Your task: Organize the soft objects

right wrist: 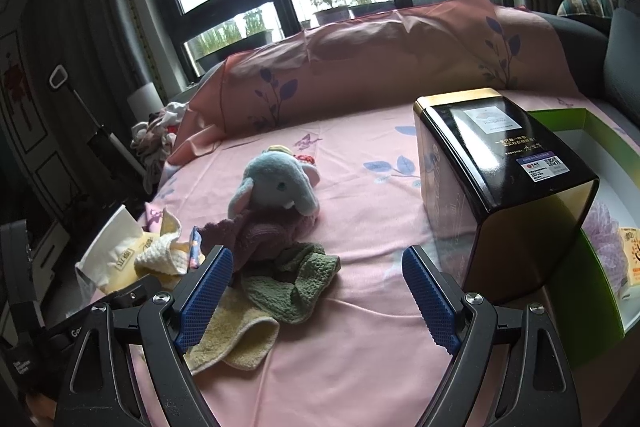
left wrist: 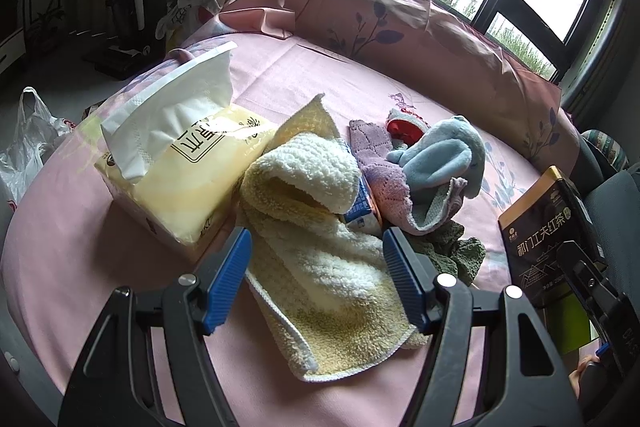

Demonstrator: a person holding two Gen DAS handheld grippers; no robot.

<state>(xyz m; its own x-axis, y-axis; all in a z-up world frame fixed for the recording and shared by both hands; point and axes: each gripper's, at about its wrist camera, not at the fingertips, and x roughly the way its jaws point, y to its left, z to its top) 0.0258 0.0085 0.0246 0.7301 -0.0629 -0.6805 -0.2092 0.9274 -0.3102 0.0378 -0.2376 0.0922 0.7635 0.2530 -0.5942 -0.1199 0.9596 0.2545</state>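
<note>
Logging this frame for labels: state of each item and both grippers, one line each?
left gripper: open, over the yellow towel.
right gripper: open, empty.
yellow towel: crumpled, partly folded.
tissue pack: open, tissue sticking out.
elephant plush: lying on purple cloth.
green cloth: bunched.
black tea tin: lying on its side.
green box: open.

At frame centre, the left gripper (left wrist: 316, 277) holds open jaws over a fluffy yellow-and-white towel (left wrist: 320, 267) on the pink bed sheet (left wrist: 80, 247).
</note>
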